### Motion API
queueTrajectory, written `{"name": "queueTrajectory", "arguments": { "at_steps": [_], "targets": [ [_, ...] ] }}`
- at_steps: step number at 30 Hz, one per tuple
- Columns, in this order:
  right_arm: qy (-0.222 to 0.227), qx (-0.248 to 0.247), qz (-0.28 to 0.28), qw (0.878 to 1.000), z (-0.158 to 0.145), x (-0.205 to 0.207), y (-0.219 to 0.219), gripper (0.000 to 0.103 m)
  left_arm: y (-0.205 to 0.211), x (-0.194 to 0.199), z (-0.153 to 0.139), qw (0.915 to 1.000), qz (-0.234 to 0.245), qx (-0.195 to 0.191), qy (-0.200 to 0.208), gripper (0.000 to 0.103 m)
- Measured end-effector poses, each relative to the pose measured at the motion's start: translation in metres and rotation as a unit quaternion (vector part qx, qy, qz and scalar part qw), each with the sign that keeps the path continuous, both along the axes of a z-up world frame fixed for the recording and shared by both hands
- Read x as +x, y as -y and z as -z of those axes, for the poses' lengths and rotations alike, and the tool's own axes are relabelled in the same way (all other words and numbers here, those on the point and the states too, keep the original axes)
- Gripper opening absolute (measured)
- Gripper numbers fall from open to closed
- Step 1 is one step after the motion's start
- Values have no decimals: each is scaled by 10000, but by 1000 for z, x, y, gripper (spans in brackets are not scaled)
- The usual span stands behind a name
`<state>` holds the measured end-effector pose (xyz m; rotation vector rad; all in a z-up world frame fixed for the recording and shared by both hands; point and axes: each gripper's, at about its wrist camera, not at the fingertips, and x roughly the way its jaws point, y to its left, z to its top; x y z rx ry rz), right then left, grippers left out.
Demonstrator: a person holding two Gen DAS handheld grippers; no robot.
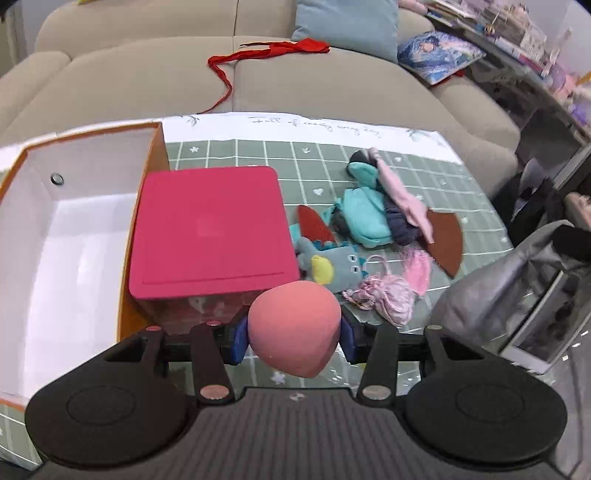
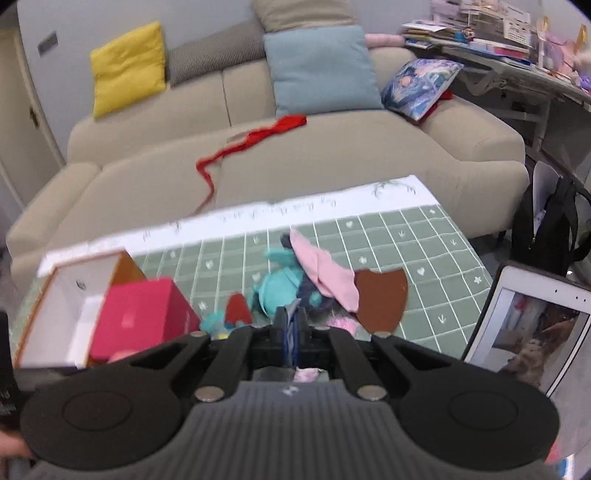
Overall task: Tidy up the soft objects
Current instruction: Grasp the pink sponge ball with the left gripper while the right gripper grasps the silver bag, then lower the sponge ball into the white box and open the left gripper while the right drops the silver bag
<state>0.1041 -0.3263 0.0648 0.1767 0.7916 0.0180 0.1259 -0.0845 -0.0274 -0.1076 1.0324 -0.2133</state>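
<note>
My left gripper (image 1: pixel 293 334) is shut on a pink egg-shaped sponge (image 1: pixel 293 326), held above the table in front of a magenta-lidded box (image 1: pixel 210 229). An open white box with orange sides (image 1: pixel 74 236) stands to the left. A pile of soft things lies on the green checked cloth (image 1: pixel 258 155): teal cloth (image 1: pixel 364 216), pink cloth (image 1: pixel 400 195), a grey plush toy (image 1: pixel 328 267), a pink tassel bundle (image 1: pixel 391 295), a brown felt piece (image 1: pixel 448 236). My right gripper (image 2: pixel 291 328) is shut, its tips over the pile (image 2: pixel 295 288); a thin bluish-white strip shows between them, whether gripped I cannot tell.
A beige sofa (image 1: pixel 147 74) stands behind the table with a red ribbon (image 1: pixel 266 53), a blue cushion (image 2: pixel 321 66) and a yellow cushion (image 2: pixel 127 66). A tablet (image 2: pixel 532 325) leans at the table's right edge. A cluttered shelf (image 2: pixel 498 33) is at the far right.
</note>
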Motion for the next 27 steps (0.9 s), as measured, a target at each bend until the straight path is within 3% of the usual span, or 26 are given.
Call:
{"name": "queueTrajectory", "arguments": {
  "at_steps": [2,7,11,13,18,27],
  "targets": [
    [-27,-38,9,10000,2,-1,-2,0,-1,-2,-2,10000,-2,-31,-3,54],
    [-462,471,-262,9975,26,8,-8,0,-8,-1,-8,9999,4,-169,-23,54],
    [-521,324,-401,9973,26,10,-25,0,-15,1,-18,9991,122,-386,-138,54],
    [-480,225,-459,9975,20,11,-33,0,-17,1,-23,9994,159,-277,-109,54],
    [-327,560,-774,9949,-3,16,-56,0,-33,1,-40,9996,168,-159,-144,54],
    [140,647,-1718,9829,-58,24,-144,0,-105,2,-73,9994,-350,78,-15,54]
  ]
}}
